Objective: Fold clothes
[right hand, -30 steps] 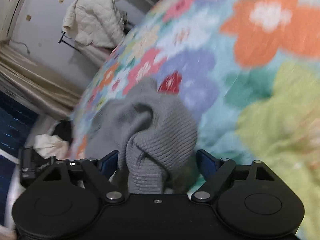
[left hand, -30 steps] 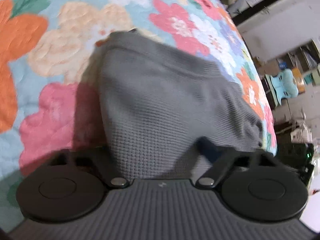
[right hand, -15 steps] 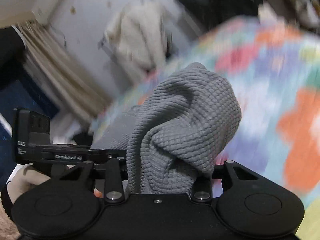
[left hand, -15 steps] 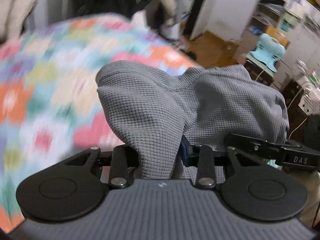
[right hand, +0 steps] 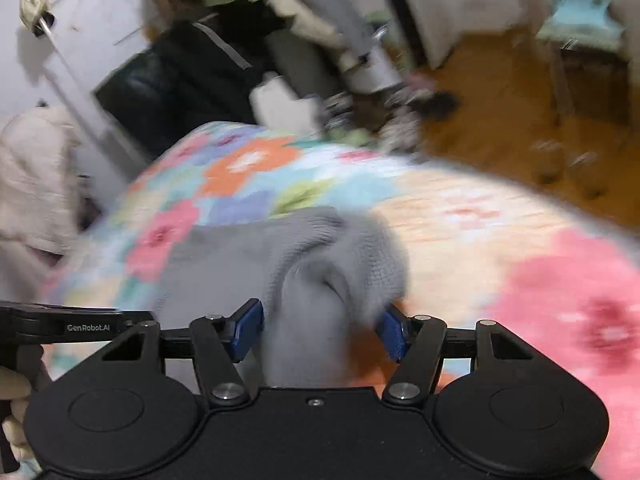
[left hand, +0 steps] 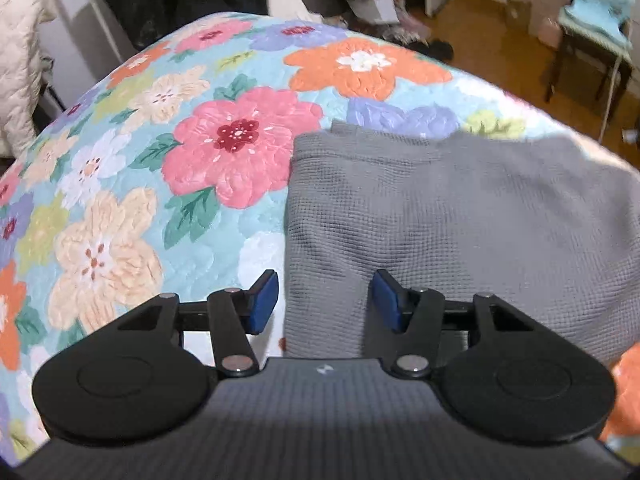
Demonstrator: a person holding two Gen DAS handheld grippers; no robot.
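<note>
Both hand-held grippers, left (left hand: 325, 301) and right (right hand: 320, 331), now stand spread after pinching the grey waffle-knit garment (left hand: 452, 216) half a second ago. It lies folded on the floral bedspread (left hand: 168, 184), right of centre; this fold seems complete.

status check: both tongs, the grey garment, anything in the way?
Left tongs open, straddling the garment's edge. Right tongs open, bunched fabric between the pads. Grey waffle-knit garment lies folded on the floral quilt. Nothing in the way.
</note>
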